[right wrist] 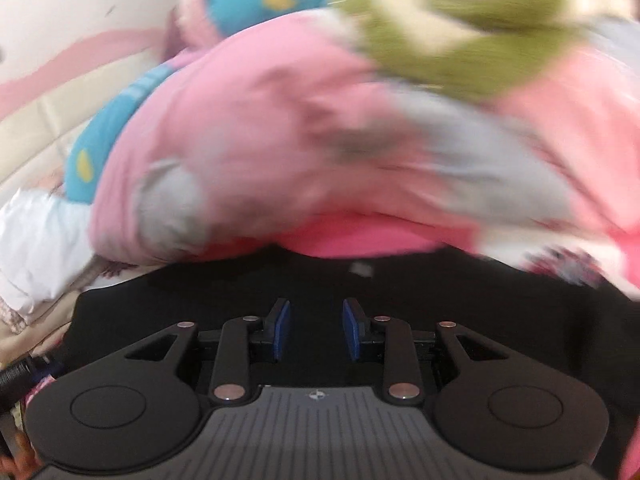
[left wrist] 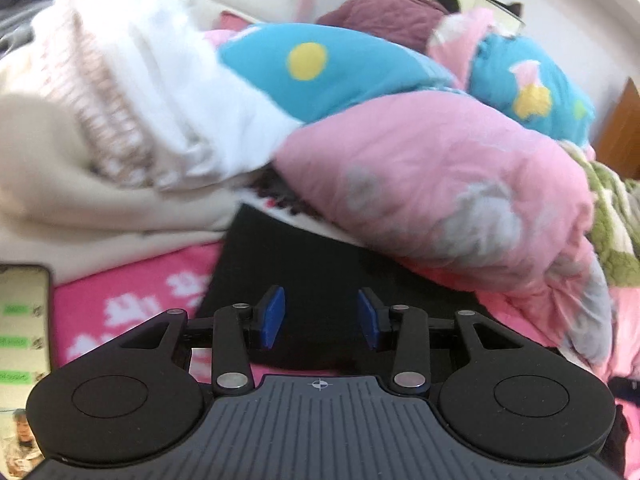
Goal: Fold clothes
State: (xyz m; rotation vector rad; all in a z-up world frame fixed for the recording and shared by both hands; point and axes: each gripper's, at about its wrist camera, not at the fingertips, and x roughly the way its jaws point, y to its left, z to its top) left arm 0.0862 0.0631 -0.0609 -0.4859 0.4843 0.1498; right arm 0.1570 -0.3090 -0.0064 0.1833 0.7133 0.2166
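Observation:
A black garment (left wrist: 312, 264) lies flat on the pink bedsheet, and my left gripper (left wrist: 322, 316) hovers over its near part, open, with nothing between its blue pads. The right wrist view shows the same black garment (right wrist: 400, 292) spread under my right gripper (right wrist: 316, 328), which is also open and empty. Both views are blurred. The garment's far edge runs under a bulky pink quilt (left wrist: 440, 184).
The pink quilt (right wrist: 320, 152) with blue and yellow patches fills the space beyond both grippers. A white and cream pile of clothes (left wrist: 120, 92) sits at the left. A phone (left wrist: 22, 320) lies on the sheet at the near left. A green and white knit (right wrist: 460, 20) rests on the quilt.

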